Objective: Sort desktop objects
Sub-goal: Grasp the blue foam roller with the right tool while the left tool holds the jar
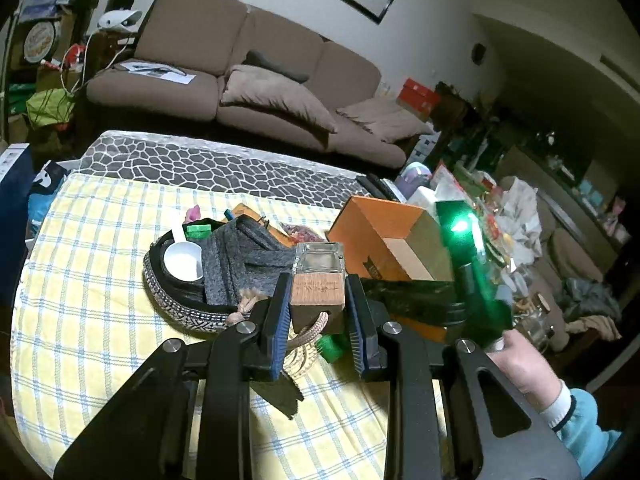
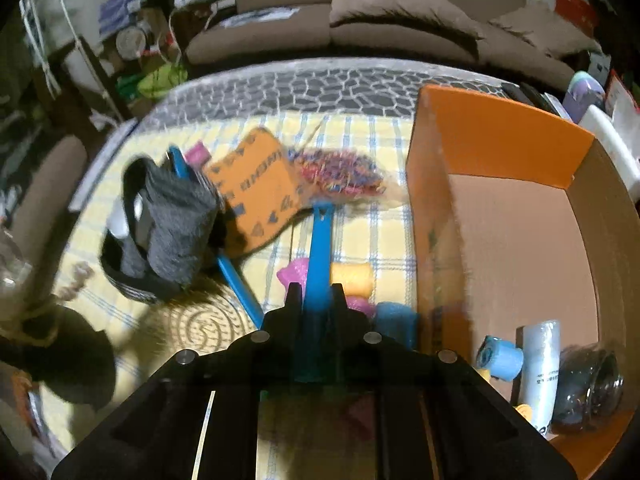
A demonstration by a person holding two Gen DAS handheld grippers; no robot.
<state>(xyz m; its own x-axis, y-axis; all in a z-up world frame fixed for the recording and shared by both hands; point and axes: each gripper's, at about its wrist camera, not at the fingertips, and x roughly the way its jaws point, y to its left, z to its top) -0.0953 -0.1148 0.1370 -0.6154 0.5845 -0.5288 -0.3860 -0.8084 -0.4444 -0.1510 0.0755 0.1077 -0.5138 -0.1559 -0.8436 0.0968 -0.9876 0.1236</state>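
Observation:
My left gripper (image 1: 318, 312) is shut on the wooden cap of a small square glass bottle (image 1: 319, 258), which has a braided cord hanging from the cap. It is held just in front of a woven basket (image 1: 176, 308) with a grey cloth and a white scoop (image 1: 183, 260) in it. In the right wrist view my right gripper (image 2: 316, 294) is shut on a flat blue stick (image 2: 321, 240) that points away over the checked tablecloth. Pink (image 2: 294, 272), yellow (image 2: 354, 274) and blue foam pieces (image 2: 396, 318) lie under it, beside the open orange box (image 2: 500, 120).
The orange box holds a white tube (image 2: 540, 368), a blue roll (image 2: 502, 358) and a dark jar (image 2: 592, 384). An orange pouch (image 2: 256, 188), a bag of coloured bands (image 2: 340, 172), a second blue stick (image 2: 236, 280) and a round woven coaster (image 2: 204, 328) lie on the cloth. A sofa stands beyond the table.

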